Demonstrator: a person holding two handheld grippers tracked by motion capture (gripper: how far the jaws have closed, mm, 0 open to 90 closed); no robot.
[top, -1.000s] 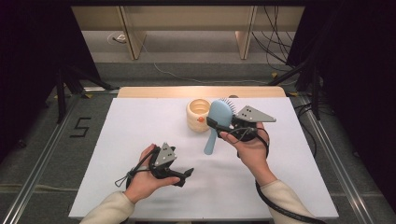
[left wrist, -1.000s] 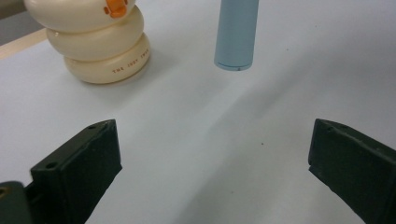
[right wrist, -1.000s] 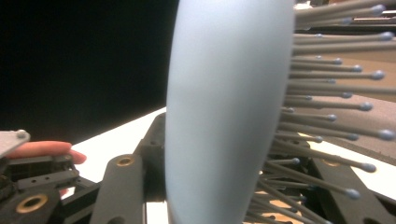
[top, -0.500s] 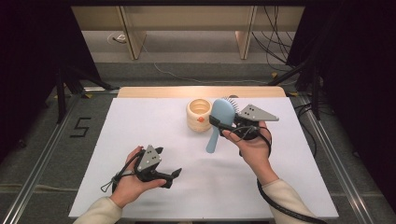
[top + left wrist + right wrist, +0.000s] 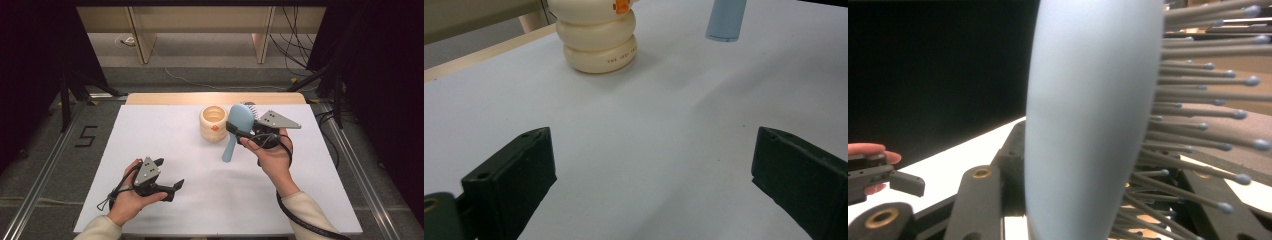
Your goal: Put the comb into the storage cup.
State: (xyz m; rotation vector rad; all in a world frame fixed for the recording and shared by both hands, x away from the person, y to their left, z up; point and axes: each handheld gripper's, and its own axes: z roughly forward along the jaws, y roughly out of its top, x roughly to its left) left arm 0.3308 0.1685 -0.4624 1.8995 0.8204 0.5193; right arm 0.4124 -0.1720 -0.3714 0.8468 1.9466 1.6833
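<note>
Hairbrush [image 5: 239,121] sits right of frame centre, clenched at its head in your right tongs [image 5: 240,132], handle hanging beside the cream holder [image 5: 214,123]. Left tongs [image 5: 172,175] are released, lower left. Swinging the handle could topple the holder off the desk [image 5: 150,130]

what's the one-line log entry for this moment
right gripper: shut on blue hairbrush, lifted, handle down | left gripper: open, empty, low over table | cream holder: upright beside brush
</note>
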